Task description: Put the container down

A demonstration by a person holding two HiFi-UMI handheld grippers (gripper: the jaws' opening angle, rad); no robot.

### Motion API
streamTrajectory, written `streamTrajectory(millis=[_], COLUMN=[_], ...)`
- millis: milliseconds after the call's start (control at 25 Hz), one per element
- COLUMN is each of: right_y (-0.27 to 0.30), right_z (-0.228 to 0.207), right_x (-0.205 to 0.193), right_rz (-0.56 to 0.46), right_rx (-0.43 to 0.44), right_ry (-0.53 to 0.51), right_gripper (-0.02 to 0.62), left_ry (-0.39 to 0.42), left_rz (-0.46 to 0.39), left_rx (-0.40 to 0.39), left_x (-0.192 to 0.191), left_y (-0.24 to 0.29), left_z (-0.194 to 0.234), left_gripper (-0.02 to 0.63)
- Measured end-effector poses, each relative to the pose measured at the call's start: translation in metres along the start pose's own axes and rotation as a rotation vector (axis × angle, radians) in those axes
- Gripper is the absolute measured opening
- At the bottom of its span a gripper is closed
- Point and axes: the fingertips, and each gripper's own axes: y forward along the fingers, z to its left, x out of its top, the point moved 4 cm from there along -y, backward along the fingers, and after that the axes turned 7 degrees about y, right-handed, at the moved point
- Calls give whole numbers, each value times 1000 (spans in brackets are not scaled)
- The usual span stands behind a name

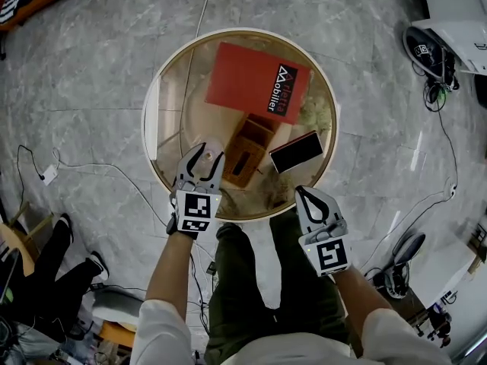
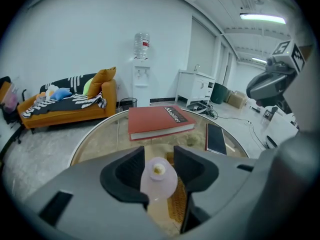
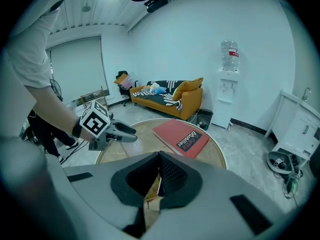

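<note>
A small pale pink container with a round cap stands between the jaws of my left gripper, over the near part of the round glass table. The jaws stand wide on either side of it and are open. From above, the left gripper hovers at the table's near left, the container showing pale between its fingers. My right gripper is shut and empty at the table's near right edge; in the right gripper view its jaws meet at the tips.
A red book lies at the table's far side, a brown wicker box in the middle, and a flat black item to its right. Cables trail on the floor. An orange sofa and a water dispenser stand by the wall.
</note>
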Motion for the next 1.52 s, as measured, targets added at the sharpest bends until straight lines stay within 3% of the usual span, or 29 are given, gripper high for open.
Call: streamTrajectory(millis=[400, 600, 760, 1200, 1520], right_y=[-46, -85, -114, -181, -208], right_z=[23, 39, 49, 74, 97], right_x=[39, 57, 70, 99, 115], right_rz=[-68, -94, -174, -218, -273], right_rx=[-13, -28, -37, -80, -71], right_ry=[-18, -39, -93, -78, -84], right_gripper=[23, 23, 23, 21, 21], left_ry=[-56, -58, -82, -97, -77], left_rz=[-65, -100, -143, -160, -193], left_rx=[92, 157, 194, 176, 199], left_x=[45, 74, 98, 119, 133], left_y=[-108, -180, -236, -340, -376], left_z=[11, 11, 9, -30, -40], left_gripper=[163, 71, 9, 6, 6])
